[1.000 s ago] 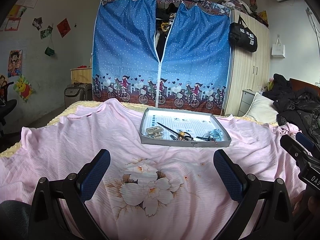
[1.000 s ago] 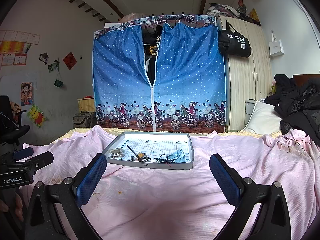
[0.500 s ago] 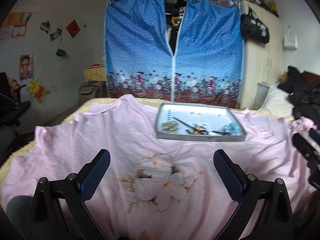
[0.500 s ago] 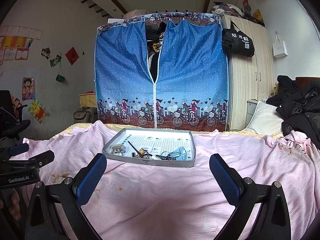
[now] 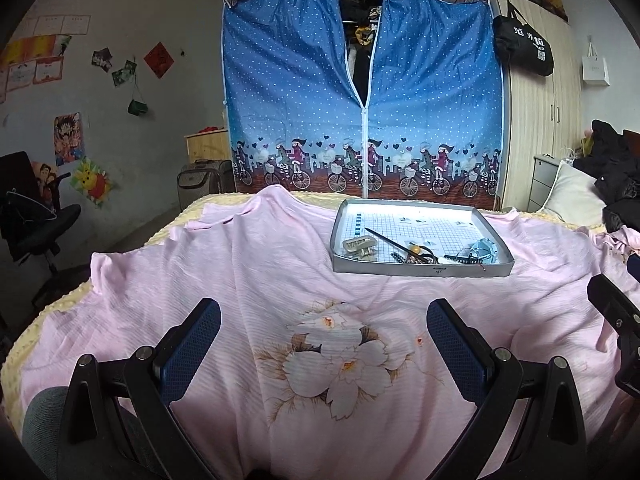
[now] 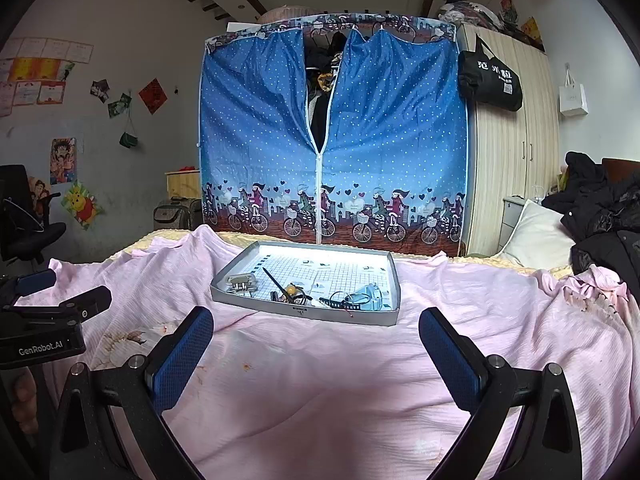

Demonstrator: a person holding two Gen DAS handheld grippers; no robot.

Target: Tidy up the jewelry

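Here the grey tray [image 6: 394, 312] of jewelry [image 6: 296, 294] sits mid-bed on the pink sheet [image 6: 320, 380], ahead of both empty, spread grippers; the right gripper [image 6: 316, 354] seems nearer than the left gripper [image 5: 324, 346].

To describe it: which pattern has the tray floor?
A white sheet with a fine grid, clearest in the left wrist view.

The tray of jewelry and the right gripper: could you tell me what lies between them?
Only bare pink bedsheet with a few small stains lies between the right gripper and the tray; the right wrist view shows this.
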